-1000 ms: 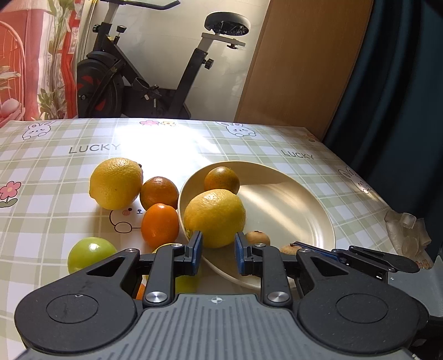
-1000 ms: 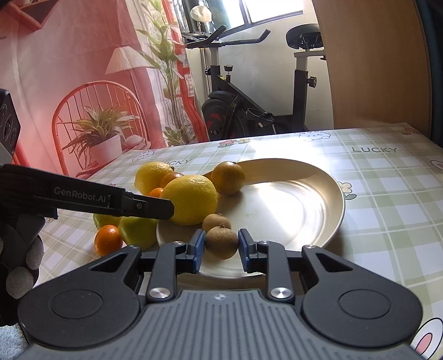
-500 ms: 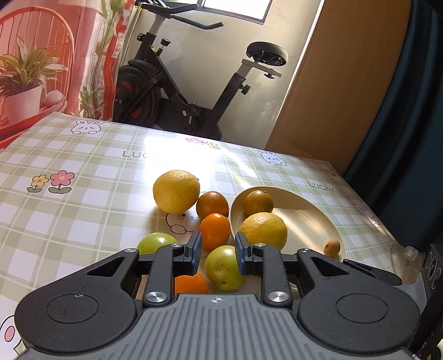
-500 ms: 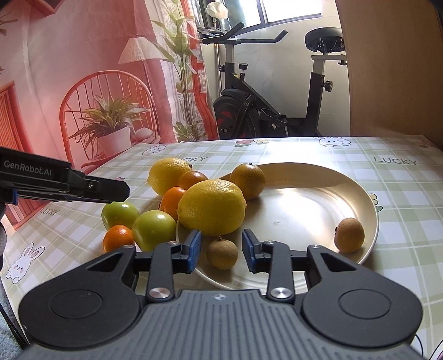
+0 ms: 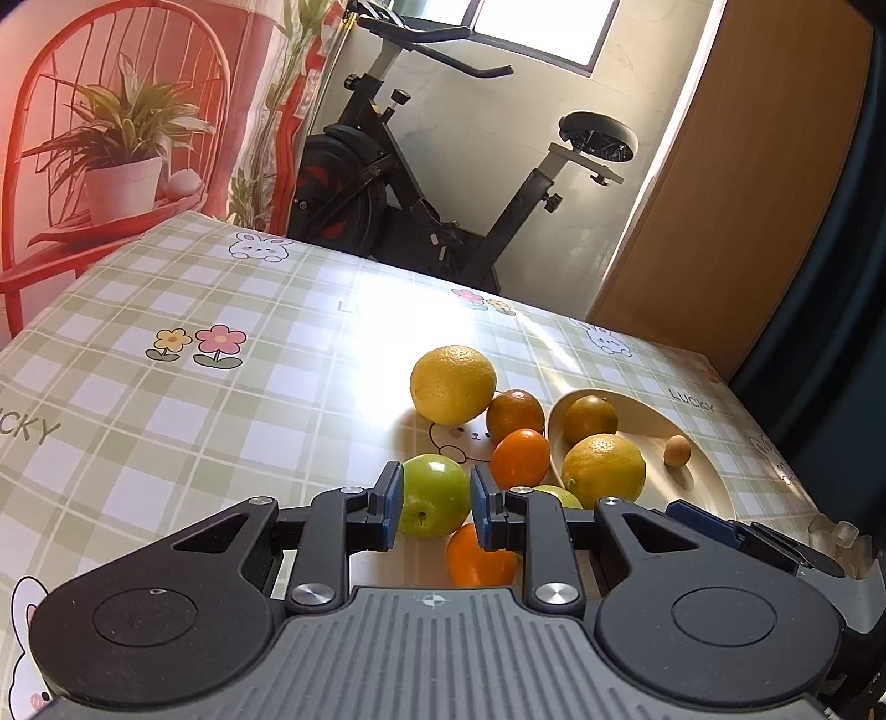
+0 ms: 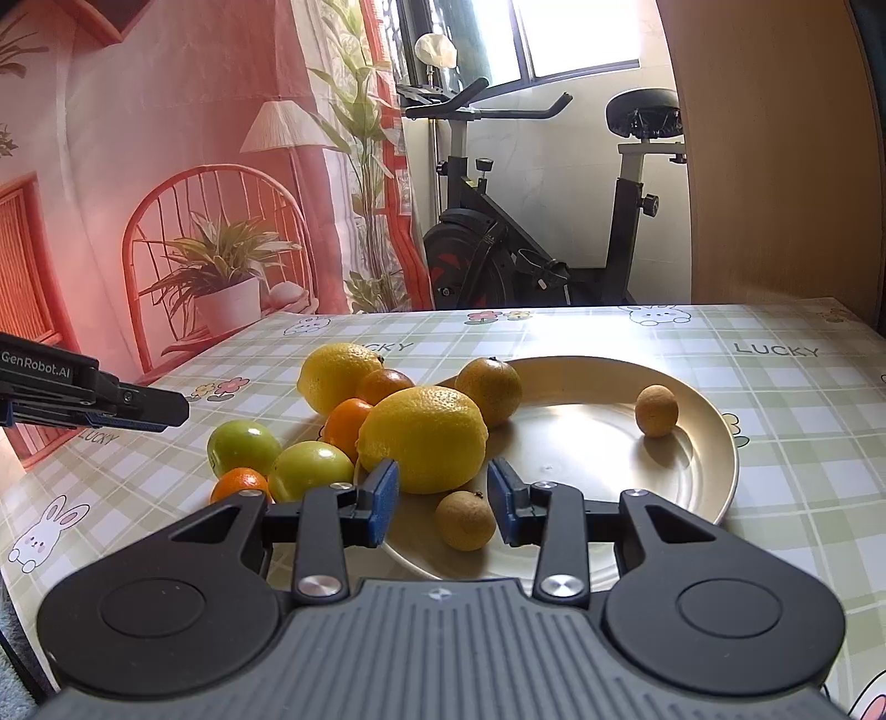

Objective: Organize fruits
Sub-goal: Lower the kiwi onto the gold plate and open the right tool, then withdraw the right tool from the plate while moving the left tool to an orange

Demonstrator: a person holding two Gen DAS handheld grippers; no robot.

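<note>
"LUCKY" on tablecloth (image 6: 775, 350) | "GenRobot.AI" on left gripper (image 6: 83, 396)

Each black hand-held gripper (image 5: 432, 507) has blue pads (image 6: 385, 501), silver screws.

Green-and-white checked tablecloth (image 5: 166, 421), printed with bunnies, flowers, word "LUCKY". Black exercise bike (image 6: 531, 243) stands behind table, below window (image 6: 581, 33). Red-pink printed backdrop (image 6: 166, 138) at left shows wicker chair, potted plant, lamp. Wooden panel (image 5: 736, 188) at right, dark curtain (image 5: 841, 232) beside it. Clear crumpled plastic (image 5: 836, 540) at table's right edge.
</note>
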